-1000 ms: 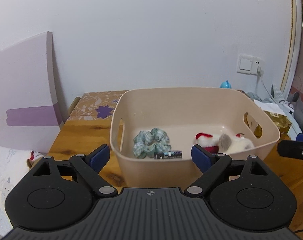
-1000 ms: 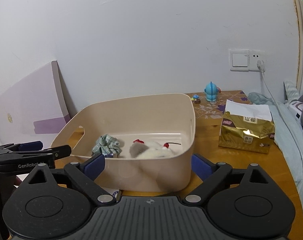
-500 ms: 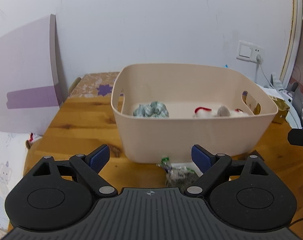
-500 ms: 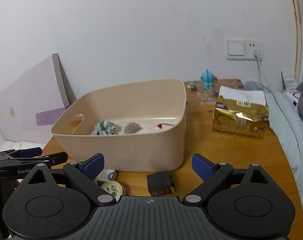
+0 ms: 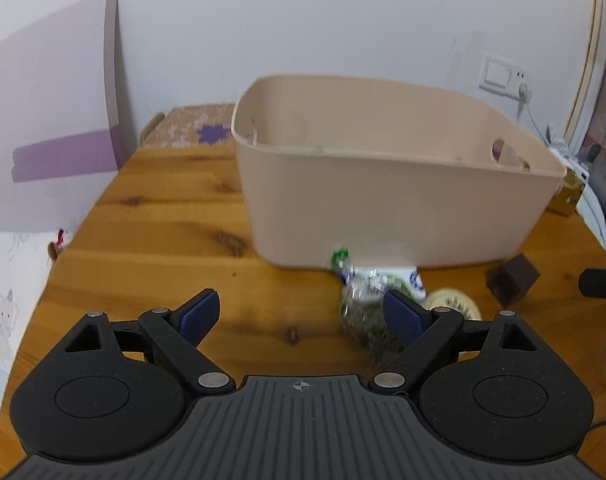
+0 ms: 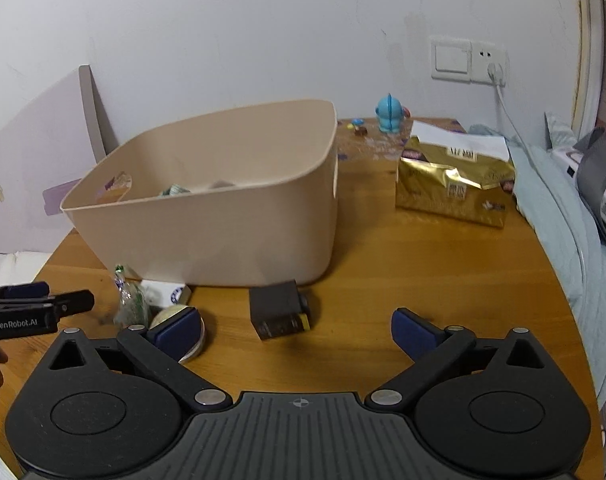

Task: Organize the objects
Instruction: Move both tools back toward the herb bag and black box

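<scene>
A beige plastic bin [image 5: 383,184] stands on the wooden table; it also shows in the right wrist view [image 6: 223,208], with a scrunchie just visible inside. In front of it lie a clear bag of green bits [image 5: 363,312], a white packet [image 5: 403,276], a round tin [image 5: 455,300] and a small black box [image 5: 511,280]. The right wrist view shows the bag [image 6: 131,300], the tin [image 6: 183,332] and the black box [image 6: 281,312]. My left gripper [image 5: 301,320] is open and empty, low over the table. My right gripper [image 6: 295,330] is open and empty, just before the black box.
A gold tissue pack [image 6: 451,184] and a blue figurine [image 6: 389,114] sit at the back right. A lilac board [image 5: 51,120] leans on the wall at left. Bedding [image 6: 563,208] lies past the table's right edge.
Both grippers have pulled back and dropped lower. The bin's inside is now mostly hidden, and the small objects in front of it have come into view.
</scene>
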### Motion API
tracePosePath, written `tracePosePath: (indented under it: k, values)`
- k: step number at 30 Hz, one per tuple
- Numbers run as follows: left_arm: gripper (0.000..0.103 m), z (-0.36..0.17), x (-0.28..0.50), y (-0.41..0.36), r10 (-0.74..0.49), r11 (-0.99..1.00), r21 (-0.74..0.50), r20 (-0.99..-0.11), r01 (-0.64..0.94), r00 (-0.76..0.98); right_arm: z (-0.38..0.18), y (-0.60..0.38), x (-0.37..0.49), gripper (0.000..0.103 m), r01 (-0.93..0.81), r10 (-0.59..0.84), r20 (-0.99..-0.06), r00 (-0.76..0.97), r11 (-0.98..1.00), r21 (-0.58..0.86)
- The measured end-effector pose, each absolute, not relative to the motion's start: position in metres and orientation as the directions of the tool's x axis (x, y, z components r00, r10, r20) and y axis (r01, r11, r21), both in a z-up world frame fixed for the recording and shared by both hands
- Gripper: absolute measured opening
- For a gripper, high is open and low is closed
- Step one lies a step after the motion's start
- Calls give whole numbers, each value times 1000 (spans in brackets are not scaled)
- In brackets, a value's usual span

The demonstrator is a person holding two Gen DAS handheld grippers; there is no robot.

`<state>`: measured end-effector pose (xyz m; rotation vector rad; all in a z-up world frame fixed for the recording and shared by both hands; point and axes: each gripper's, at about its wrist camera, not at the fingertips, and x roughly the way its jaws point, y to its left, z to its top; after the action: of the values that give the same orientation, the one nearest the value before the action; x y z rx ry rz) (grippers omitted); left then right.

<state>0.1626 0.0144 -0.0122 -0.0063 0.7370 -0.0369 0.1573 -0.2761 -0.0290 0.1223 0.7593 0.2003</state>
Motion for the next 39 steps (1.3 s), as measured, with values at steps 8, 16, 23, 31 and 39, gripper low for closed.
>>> tracePosePath:
  k: [8,16,23,31,39]
  values:
    - [90,-29,159,18,-33,999,-21,-700,26,713,-48,-282,158,103,-109,216,-705,675,975,193]
    - [90,-43,159,9,-62,998,-30,-727,58,684,-65,-282,159,103,-96,206,-737,644,977,190]
    - [90,-55,164,6,-90,996,-66,-744,62,662,-74,-277,163,103,-103,202,-757,622,979,177]
    - [91,-58,168,-1,-101,994,-49,-731,96,675,-83,-265,174,103,-116,188,-768,612,982,149]
    - [93,-62,174,-18,-99,989,3,-722,147,685,-86,-252,185,103,-136,164,-760,629,986,100]
